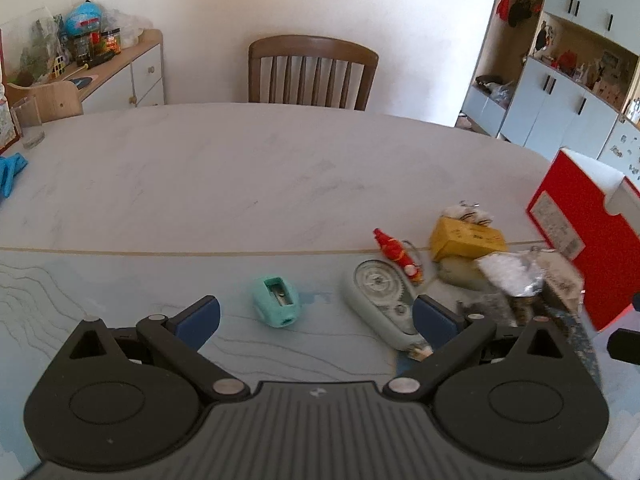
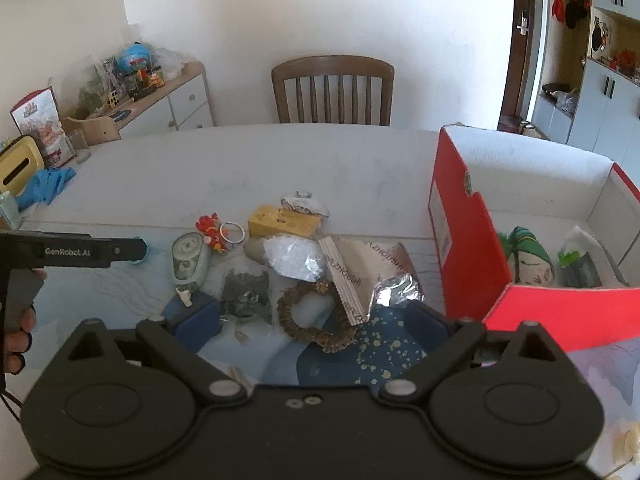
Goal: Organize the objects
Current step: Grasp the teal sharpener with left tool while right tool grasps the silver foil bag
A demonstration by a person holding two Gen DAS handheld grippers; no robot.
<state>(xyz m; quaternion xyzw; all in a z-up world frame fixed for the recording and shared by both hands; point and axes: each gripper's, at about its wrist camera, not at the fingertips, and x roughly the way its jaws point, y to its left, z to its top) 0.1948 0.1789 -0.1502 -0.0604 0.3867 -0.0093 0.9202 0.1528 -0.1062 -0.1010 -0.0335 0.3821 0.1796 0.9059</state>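
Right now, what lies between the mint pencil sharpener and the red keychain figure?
The grey-green correction tape dispenser lies between the pencil sharpener and the red keychain figure, clearest in the left wrist view.

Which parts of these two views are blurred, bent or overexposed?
Left wrist view: the foil packets at right are motion-smeared, the table edge bows from fisheye. Right wrist view: sharper; the red box looks splayed, its near wall glows bright.

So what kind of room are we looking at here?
Most likely a home dining room: a wooden dining chair pushed up to a large pale table, a cluttered sideboard on one wall and storage cabinets on another.
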